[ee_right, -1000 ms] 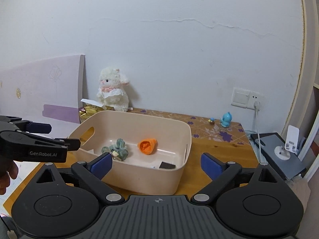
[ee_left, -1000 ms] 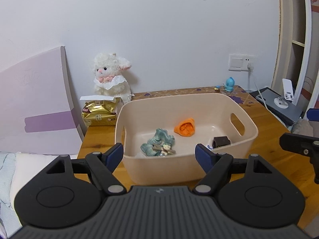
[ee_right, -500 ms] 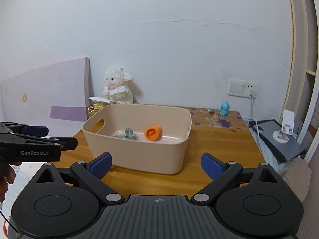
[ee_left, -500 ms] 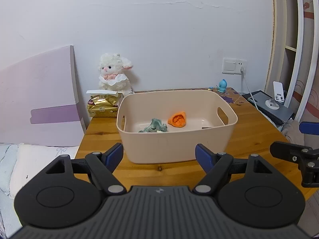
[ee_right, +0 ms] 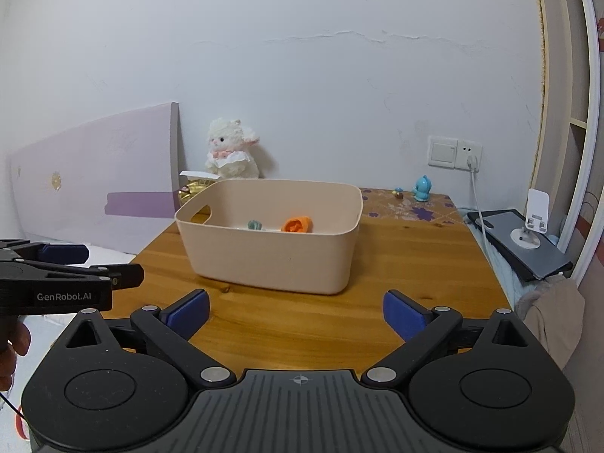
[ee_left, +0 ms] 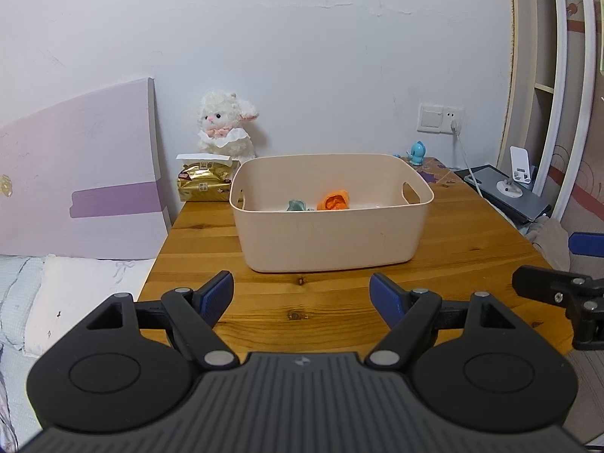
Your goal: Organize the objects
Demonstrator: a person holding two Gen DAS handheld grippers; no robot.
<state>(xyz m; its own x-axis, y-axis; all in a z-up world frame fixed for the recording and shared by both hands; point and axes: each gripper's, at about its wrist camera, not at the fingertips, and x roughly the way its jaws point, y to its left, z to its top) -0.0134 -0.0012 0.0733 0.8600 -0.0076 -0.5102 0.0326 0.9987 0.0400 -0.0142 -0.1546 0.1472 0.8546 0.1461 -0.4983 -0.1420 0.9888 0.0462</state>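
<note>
**Q:** Left of frame first. What's there, and what could go wrong?

**Me:** Left wrist view. My left gripper (ee_left: 301,294) is spread wide and holds nothing, low centre, over the near edge of the tabletop (ee_left: 472,249). At the left edge the tabletop ends above a bed (ee_left: 75,283). Anything I nudge that way would likely drop off.

**Q:** Centre?

**Me:** The beige bin (ee_left: 332,234) stands mid-frame on the tabletop. Inside, a teal item (ee_left: 296,205) and an orange item (ee_left: 333,201) lie close together near the far wall. The near wall hides the bin floor, so I cannot tell what else is in there. Behind the bin at upper left sit a gold packet (ee_left: 204,185) and a plush lamb (ee_left: 224,132). Reaching for them over the bin, I risk clipping the rim; it looks light and may slide.

**Q:** Right?

**Me:** My right gripper (ee_right: 296,311) is also spread and empty. A white cable (ee_left: 468,166) runs down from the wall socket, a small blue figure (ee_left: 417,151) stands by it, and a dark tablet (ee_left: 506,192) lies beyond. A wide swing could snag the cable.
</note>
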